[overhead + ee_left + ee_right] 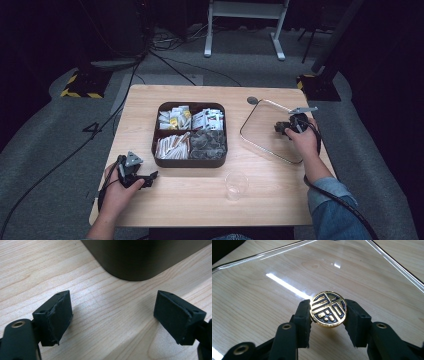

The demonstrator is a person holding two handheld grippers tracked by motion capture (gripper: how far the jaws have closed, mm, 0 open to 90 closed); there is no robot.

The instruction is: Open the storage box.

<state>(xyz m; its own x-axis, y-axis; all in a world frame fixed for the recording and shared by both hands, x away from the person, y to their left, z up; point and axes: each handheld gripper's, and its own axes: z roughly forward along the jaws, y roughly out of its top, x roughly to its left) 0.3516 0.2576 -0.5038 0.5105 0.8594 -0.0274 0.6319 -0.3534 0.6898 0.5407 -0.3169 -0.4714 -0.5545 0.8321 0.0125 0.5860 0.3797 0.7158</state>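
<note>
Knob: I have a round gold-and-black knob (328, 312) clamped between the two pads of my right claw (328, 315), one pad on each side of its rim. It belongs to a clear glass lid (265, 131), and its patterned face looks up at the camera.
Lid: it is near the right edge of the surface (190, 200), toward the far right corner. In the right gripper view the wood grain shows through the glass beneath the knob. Whether the lid rests flat or hangs just above the wood, I cannot tell.
Right claw: clenched on the knob, over the right part of the lid in the high view (283, 128).
Left claw: released, jaws wide apart with nothing between them (112, 315); in the high view it sits near the front left corner (147, 179), low over the wood.
Tray: a dark four-part tray (190, 161) sits mid-surface, its rounded corner just ahead of my left claw (135, 262). Packets and sachets fill its compartments.
Cup: a clear cup (236, 184) stands near the front edge, right of the tray's front corner.
</note>
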